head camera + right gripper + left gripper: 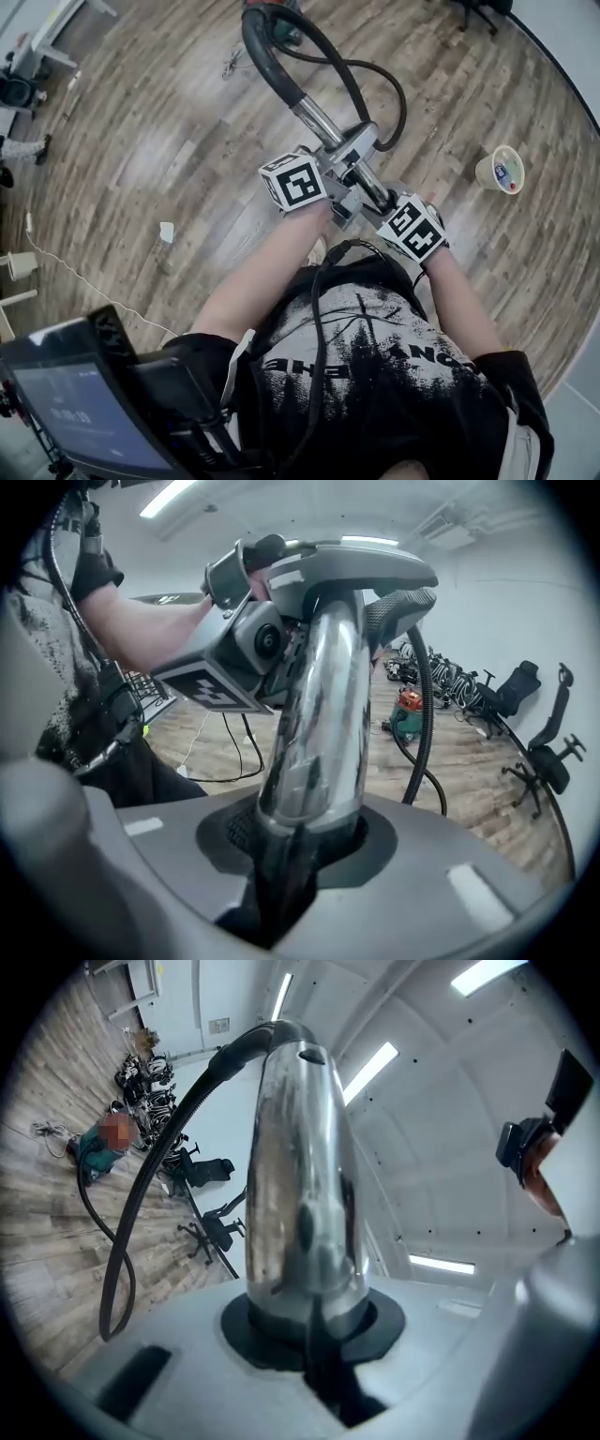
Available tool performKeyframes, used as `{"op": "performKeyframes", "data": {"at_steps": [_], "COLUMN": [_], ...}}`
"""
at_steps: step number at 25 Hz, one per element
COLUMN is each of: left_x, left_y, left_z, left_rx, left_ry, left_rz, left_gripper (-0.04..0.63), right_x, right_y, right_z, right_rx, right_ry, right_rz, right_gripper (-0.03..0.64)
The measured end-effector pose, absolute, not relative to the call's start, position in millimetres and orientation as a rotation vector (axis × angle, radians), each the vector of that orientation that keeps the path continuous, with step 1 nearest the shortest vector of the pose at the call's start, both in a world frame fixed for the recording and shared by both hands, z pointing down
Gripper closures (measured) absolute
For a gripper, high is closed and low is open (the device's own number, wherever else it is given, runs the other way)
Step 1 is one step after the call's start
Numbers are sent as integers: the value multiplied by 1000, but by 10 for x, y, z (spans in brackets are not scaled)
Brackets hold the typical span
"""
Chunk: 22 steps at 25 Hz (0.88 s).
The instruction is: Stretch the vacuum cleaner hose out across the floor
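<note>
Far left, a dark screen (70,412) is sitting low beside me; a white paper scrap (167,232) is lying on the wood floor (141,141) past it. My left gripper (336,161) is clamping the metal tube (314,120); jaws narrow, pads pressing on the chrome. I'm holding the tube up in the air in front of my chest. The black hose (141,1185) is running off the tube's far end, curving over and hanging in a slack loop down to the floor; it's leading to the green vacuum cleaner (408,714), which is sitting well away from me near a row of office chairs (548,747). My right gripper (380,199) is sitting just beside the left one, nearer my body; jaws are standing round the same tube, but a dark gap is showing on one side, so they're reading loose, not pinching. Far right, a paper cup (500,170) is standing upright on the floor, well apart from the hose.
</note>
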<state>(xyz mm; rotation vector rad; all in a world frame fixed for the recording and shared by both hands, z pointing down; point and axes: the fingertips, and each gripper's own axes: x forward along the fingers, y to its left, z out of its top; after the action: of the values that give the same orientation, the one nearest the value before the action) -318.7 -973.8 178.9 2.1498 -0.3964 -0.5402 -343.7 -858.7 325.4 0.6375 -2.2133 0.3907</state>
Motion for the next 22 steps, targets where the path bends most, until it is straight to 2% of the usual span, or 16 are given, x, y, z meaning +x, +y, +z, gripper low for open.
{"op": "performKeyframes", "data": {"at_steps": [7,16,22], "left_x": [-2982,-2062,-1963], "left_y": [-9628,-8938,-8748], "left_z": [1638,1657,1633], "left_rx": [2212,2225,2209], "left_ry": [-408,-570,-668], "left_rz": [-527,-555,-575], "left_gripper": [549,551,549], "right_x": [-3284,-2264,-2108], "right_y": [-8539,-7883,-7645], "right_z": [3157,3194,3149], "right_rx": [653,578,446], "right_ry": [-2272,-2293,-2357], "right_rz": [370,238,273], "right_gripper": [499,486,502]}}
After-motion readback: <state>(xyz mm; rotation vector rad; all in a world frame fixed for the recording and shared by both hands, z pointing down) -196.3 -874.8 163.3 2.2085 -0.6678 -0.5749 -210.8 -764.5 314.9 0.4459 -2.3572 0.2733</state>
